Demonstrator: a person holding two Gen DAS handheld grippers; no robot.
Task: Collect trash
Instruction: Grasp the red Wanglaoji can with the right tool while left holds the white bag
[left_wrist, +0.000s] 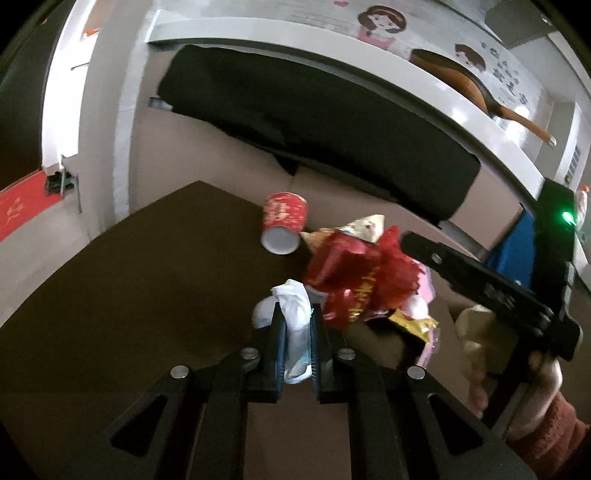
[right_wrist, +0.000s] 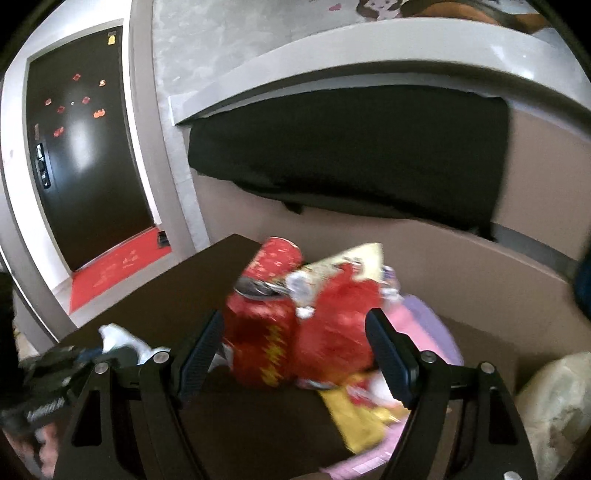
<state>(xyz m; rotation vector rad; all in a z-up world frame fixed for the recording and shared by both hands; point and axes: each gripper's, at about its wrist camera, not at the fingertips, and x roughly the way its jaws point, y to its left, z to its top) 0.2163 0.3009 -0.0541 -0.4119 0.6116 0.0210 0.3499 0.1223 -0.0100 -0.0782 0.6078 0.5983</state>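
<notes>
While pinching one white tissue (left_wrist: 295, 325), left claw (left_wrist: 297, 347); right claw (right_wrist: 295, 350) agape around one red can (right_wrist: 260, 332).

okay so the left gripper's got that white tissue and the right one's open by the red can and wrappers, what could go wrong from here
1. The left gripper pinches the white tissue with much of it hanging loose, so it may tear or slip out.
2. The right gripper is open around both the red can and the red wrapper; closing may squeeze the can out sideways.
3. The red paper cup lies on its side near the edge of the dark table and could roll off if bumped.
</notes>
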